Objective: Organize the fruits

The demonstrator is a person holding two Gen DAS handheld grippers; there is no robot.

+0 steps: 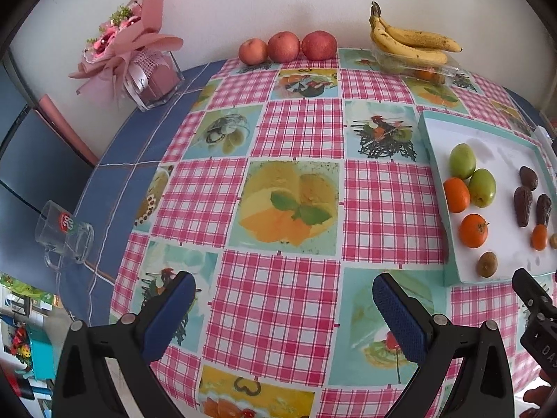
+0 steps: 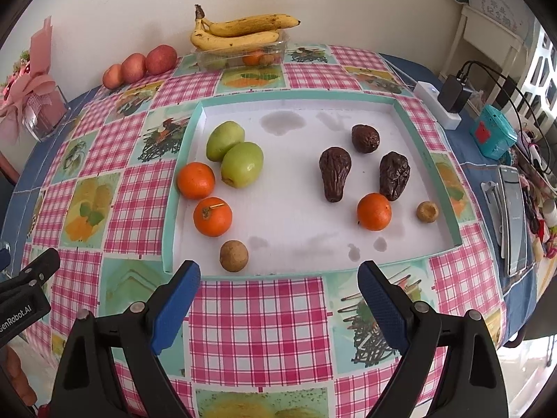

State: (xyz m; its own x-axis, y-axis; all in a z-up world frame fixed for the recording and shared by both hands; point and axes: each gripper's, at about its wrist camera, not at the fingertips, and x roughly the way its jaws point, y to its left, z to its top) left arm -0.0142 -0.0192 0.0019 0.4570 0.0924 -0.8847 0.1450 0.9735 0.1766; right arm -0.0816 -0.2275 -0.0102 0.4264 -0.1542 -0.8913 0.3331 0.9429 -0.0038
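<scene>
Where the checked cloth covers the tabletop [image 2: 264,317], a shallow white tray with a teal rim [image 2: 296,99] sits in front of the right hand-held gripper [image 2: 278,292]. Count in the tray: two green fruits [image 2: 234,153] touching each other at the left; three oranges, two of them [image 2: 203,196] close together by the left wall just below the green pair, and one [image 2: 374,211] alone toward the right; three dark wrinkled fruits [image 2: 335,173] in a loose cluster at right centre; two small brown round fruits, one [image 2: 234,255] near the front edge, one [image 2: 427,211] near the right wall. Ten pieces in all.

Against the back wall: three red apples [image 1: 287,47] in a row, touching. Beside them, well apart, a clear plastic box [image 2: 243,56] with a bunch of bananas [image 2: 240,31] lying across its top, three as far as can be told; at least one orange fruit shows inside.

Right hand-held gripper: jaws spread wide, nothing between them, above the cloth just short of the tray's front rim. Left hand-held gripper [image 1: 283,308]: jaws likewise spread and empty, over bare cloth left of the tray.

Also noted: one glass mug [image 1: 66,235] at the left edge, one pink wrapped bouquet [image 1: 128,45] in a clear vase.
</scene>
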